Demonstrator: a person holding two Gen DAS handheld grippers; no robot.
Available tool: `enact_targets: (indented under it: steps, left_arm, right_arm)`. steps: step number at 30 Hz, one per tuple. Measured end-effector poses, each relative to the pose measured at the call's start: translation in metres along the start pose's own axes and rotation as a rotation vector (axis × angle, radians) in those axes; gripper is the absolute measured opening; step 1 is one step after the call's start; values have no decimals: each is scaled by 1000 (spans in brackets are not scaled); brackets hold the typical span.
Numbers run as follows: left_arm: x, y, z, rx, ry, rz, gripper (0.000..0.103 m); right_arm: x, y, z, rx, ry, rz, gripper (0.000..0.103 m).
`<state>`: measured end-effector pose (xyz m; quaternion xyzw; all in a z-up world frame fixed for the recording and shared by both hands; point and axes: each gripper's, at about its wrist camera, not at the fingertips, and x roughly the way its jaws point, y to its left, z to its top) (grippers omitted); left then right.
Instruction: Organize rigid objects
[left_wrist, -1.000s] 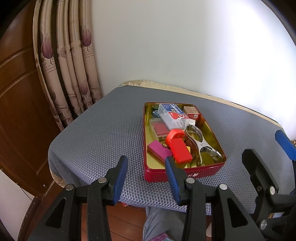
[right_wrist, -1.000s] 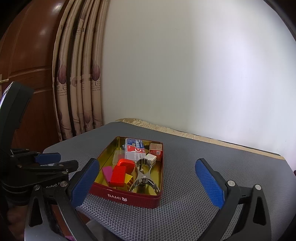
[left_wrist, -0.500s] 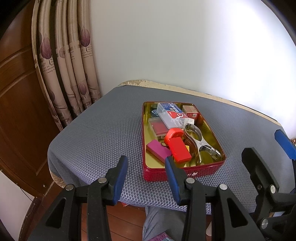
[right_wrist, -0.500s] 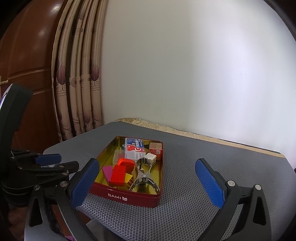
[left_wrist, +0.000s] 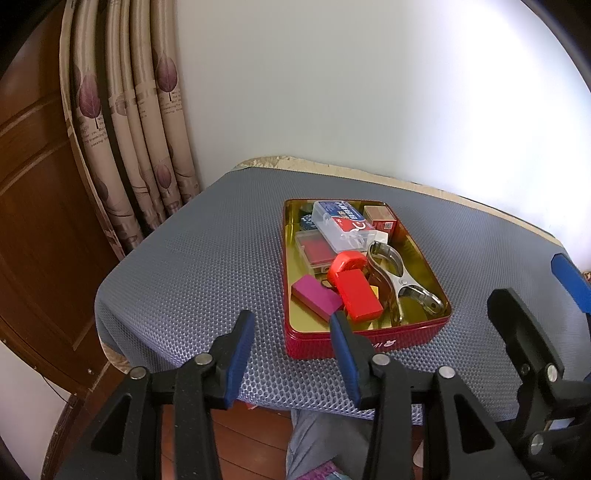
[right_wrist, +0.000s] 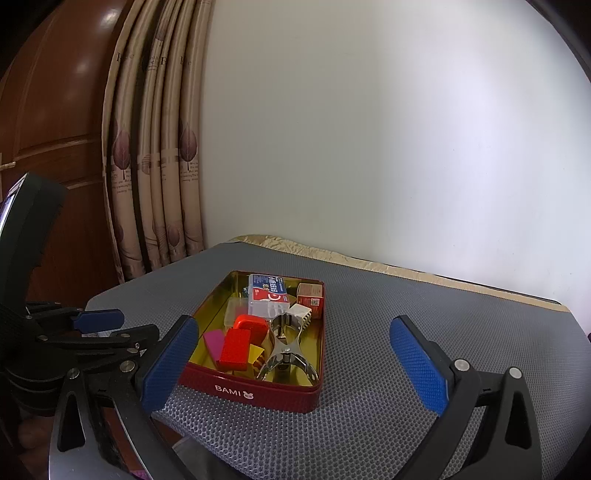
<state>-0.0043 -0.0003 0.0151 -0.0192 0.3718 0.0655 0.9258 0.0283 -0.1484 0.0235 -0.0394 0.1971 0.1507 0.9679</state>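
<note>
Both grippers hang spread and empty at the near edge of the table, short of the tin.

The left gripper, jaws just widened with nothing between them, points at the red tin just ahead; the right gripper stands wide, the tin ahead between its fingers. Inside lie a metal clamp, red block, magenta block and small boxes.

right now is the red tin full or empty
Partly full: the red tin, lid off, holds a metal clip, red block, pink block and small boxes; gold floor shows.
</note>
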Motion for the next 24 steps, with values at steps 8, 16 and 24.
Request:
enact_targets:
  steps: [8, 16, 24]
  left_arm:
    - [-2, -1, -4, 4, -51, 4, 57]
    - [-10, -8, -4, 30, -113, 21, 57]
    - [-6, -7, -3, 12, -79, 16, 57]
  right_arm:
    - [-1, 3, 1, 13, 0, -11, 103]
    - [-1, 4, 5, 38, -14, -26, 103]
    - [-2, 9, 8, 33, -32, -49, 103]
